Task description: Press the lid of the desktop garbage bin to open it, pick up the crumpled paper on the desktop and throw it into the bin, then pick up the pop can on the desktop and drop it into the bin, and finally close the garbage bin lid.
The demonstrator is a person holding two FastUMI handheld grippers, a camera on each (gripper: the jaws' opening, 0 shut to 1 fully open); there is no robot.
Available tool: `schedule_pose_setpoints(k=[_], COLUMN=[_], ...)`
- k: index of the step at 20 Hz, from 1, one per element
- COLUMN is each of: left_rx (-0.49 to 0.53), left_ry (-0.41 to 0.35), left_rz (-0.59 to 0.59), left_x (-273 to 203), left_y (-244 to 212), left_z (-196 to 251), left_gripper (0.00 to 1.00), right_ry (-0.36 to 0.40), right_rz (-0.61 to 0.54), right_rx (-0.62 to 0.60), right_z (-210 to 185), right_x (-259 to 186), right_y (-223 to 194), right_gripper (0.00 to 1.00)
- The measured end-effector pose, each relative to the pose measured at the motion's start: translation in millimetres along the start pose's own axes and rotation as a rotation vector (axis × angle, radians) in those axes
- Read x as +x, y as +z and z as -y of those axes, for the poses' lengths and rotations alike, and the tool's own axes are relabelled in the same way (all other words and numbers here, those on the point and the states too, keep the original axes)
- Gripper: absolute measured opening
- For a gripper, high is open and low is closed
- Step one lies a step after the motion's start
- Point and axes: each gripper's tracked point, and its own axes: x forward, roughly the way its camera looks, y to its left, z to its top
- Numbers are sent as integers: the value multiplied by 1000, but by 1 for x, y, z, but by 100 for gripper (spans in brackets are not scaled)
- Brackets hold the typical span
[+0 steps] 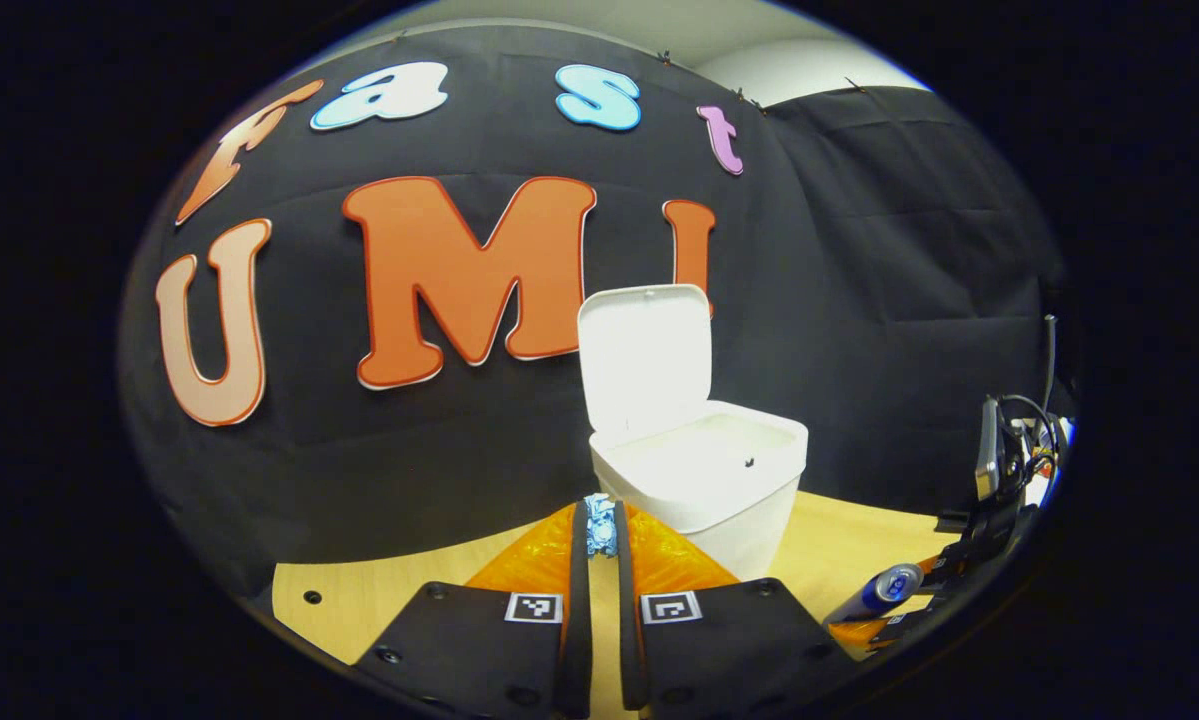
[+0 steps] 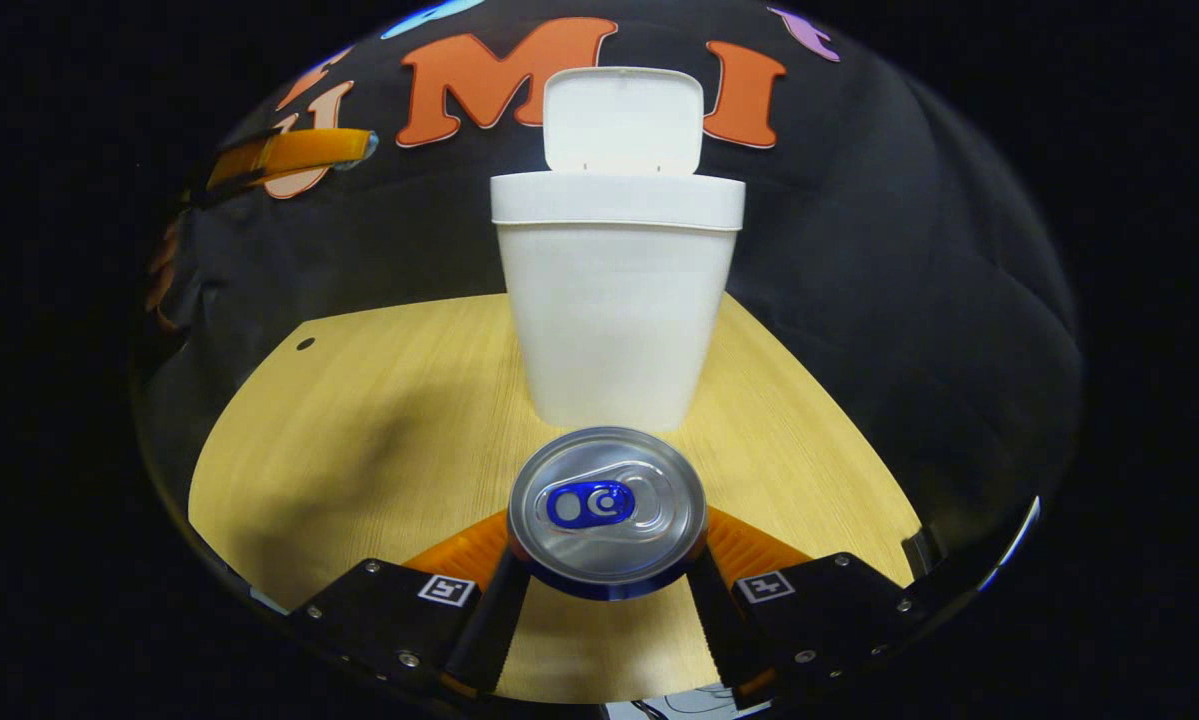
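Above the table (image 2: pixel 359 400), near its back edge, we see the garbage bin (image 2: pixel 614 310) standing with its lid (image 2: pixel 623 120) raised. Our left gripper (image 1: pixel 599 530) pinches the crumpled paper (image 1: pixel 599 525) just beside the bin's rim. Our right gripper (image 2: pixel 607 585) clamps the pop can (image 2: pixel 607 510) in front of the bin.

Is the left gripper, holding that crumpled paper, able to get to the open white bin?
Probably yes: the white plastic bin stands just ahead with its lid up, nothing between it and the left gripper.
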Motion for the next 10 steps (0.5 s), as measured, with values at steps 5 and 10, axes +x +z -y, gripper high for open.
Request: schedule_pose_setpoints(k=[5,10], left_rx=[20,26], left_ry=[-25,-41], left_rz=[58,82], left_x=[41,80], left_y=[33,47], left_z=[16,34], left_gripper=[15,14], right_ry=[-6,-23], right_rz=[-2,3], right_rx=[17,55], right_z=[21,45], right_x=[2,7], right_y=[1,5], right_gripper=[80,80])
